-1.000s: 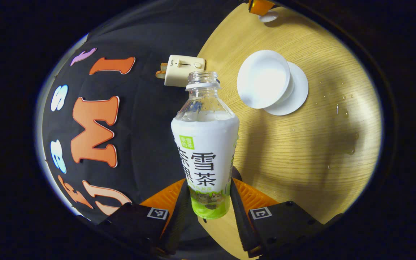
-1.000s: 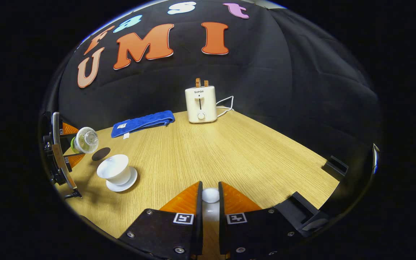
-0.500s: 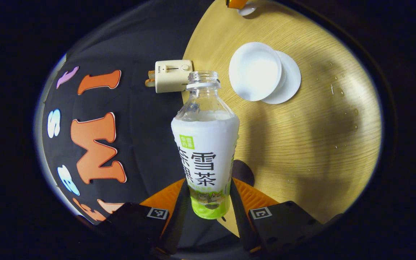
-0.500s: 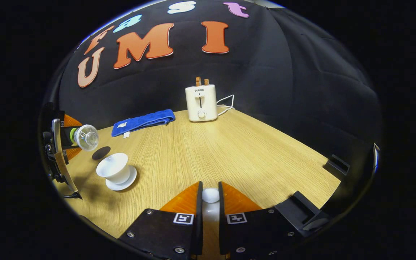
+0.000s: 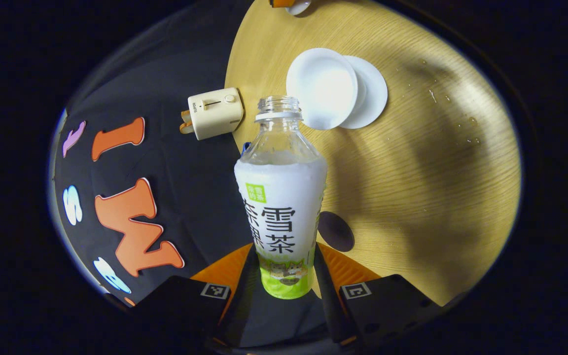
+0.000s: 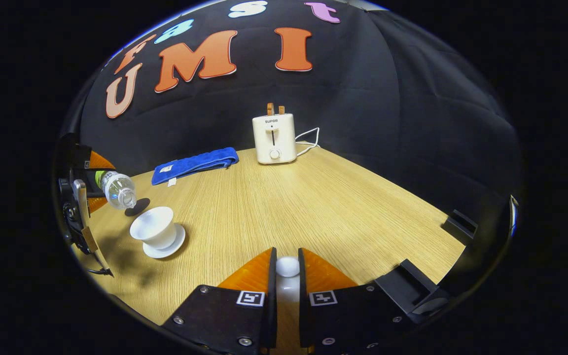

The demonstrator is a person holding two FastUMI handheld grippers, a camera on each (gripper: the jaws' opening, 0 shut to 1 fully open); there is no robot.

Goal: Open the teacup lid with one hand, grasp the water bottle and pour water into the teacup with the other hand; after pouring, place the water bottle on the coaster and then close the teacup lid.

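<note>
A wooden table (image 6: 313, 207) fronts the dark booth wall. The left gripper (image 5: 282, 273) pinches the water bottle (image 5: 281, 207), tipped mouth-first toward the open teacup (image 6: 153, 228) at left of the right gripper view, seemingly to pour. The right gripper (image 6: 287, 288) clamps the lid (image 6: 287, 266) aside at bottom centre, while the left gripper view adds the dark coaster (image 5: 336, 230) beside the bottle.

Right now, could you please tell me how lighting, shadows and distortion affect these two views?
Left gripper view: glare washes out the white teacup; broad soft shadows cross the wooden table; the clear plastic water bottle looms large. Right gripper view: fisheye bends the table edge; the teacup casts a dark shadow beside the left gripper.
</note>
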